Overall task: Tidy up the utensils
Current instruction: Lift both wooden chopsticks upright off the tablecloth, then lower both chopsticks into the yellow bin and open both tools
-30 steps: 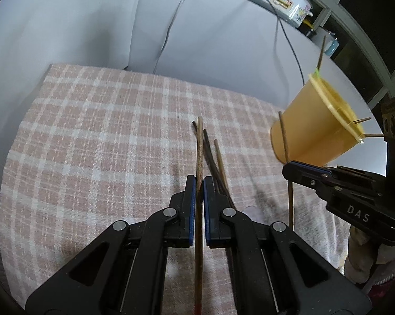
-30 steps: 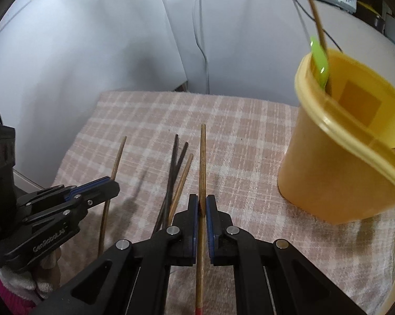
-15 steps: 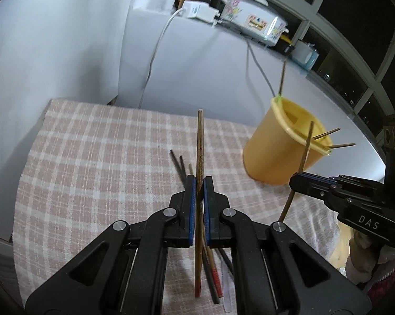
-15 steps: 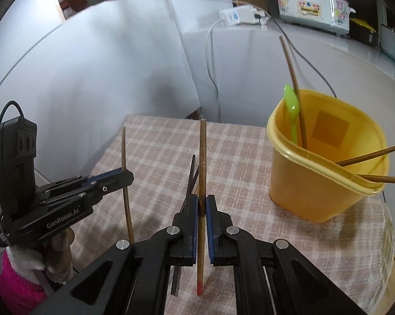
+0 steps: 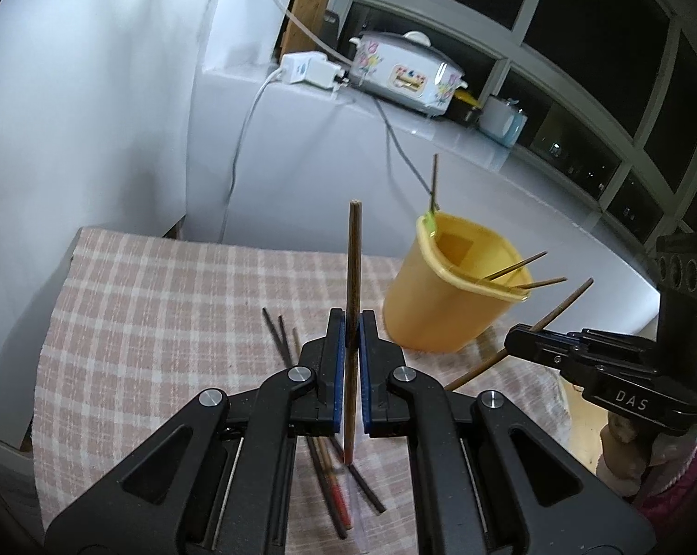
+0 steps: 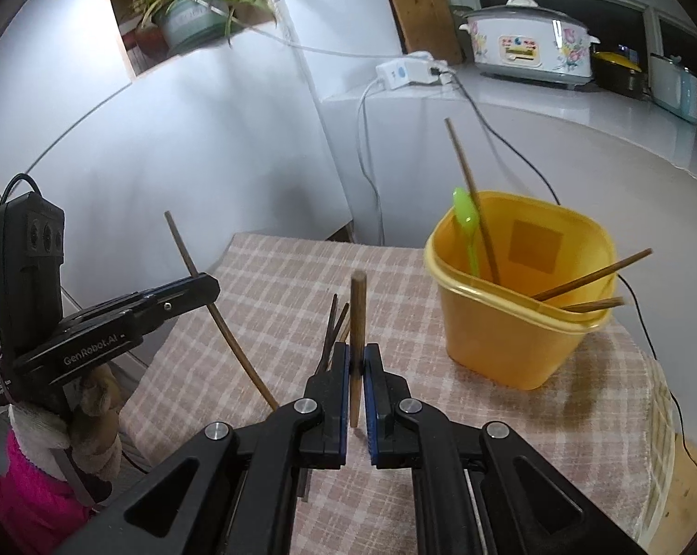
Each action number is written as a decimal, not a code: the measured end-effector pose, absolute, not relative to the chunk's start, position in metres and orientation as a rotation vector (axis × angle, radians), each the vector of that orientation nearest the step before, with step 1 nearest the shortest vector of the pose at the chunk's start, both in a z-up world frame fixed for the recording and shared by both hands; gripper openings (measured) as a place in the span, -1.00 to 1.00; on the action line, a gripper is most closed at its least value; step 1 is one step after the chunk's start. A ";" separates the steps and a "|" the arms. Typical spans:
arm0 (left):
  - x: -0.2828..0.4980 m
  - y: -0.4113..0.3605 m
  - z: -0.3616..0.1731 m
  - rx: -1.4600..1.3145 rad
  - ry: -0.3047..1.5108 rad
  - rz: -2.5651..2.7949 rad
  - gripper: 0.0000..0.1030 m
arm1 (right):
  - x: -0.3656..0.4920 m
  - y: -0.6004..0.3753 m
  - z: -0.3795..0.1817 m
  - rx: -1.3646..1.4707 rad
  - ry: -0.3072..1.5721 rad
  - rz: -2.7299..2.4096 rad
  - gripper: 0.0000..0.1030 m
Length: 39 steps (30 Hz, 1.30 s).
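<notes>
My left gripper [image 5: 352,319] is shut on a brown chopstick [image 5: 354,254] that stands upright above the checked cloth [image 5: 163,305]. My right gripper [image 6: 357,356] is shut on a second chopstick [image 6: 357,305], also held upright. Each gripper shows in the other's view: the right one [image 5: 515,340] beside the yellow cup [image 5: 445,310], the left one [image 6: 209,286] off to the left. The cup [image 6: 501,337] holds a green spoon [image 6: 466,226] and several chopsticks [image 6: 589,277]. More loose chopsticks [image 6: 332,323] lie on the cloth below both grippers.
A flowered rice cooker [image 5: 404,76] and a white power strip [image 5: 307,69] sit on the white counter behind the table, with cables hanging down. A potted plant [image 6: 186,9] stands in a wall niche. A pink sleeve [image 6: 38,485] shows at the lower left.
Both grippers have risen off the cloth, each carrying its chopstick up with it. The cup now sits lower and farther off in both views.
</notes>
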State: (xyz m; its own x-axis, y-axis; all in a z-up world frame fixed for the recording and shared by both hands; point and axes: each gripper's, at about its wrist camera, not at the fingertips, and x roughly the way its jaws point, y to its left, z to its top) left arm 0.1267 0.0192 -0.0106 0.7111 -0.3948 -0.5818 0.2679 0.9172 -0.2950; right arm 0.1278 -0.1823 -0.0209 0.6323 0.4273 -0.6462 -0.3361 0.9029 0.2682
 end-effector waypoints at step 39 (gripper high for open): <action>0.152 -0.047 0.064 -0.194 0.495 -0.478 -0.94 | 0.120 -0.277 0.070 0.289 0.512 0.364 -0.93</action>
State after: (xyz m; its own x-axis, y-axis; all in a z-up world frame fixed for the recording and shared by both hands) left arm 0.1521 -0.0467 0.0637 0.7730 -0.4846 -0.4095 0.3924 0.8723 -0.2917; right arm 0.1201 -0.2771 0.0704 0.8106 0.4068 -0.4212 -0.2646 0.8961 0.3563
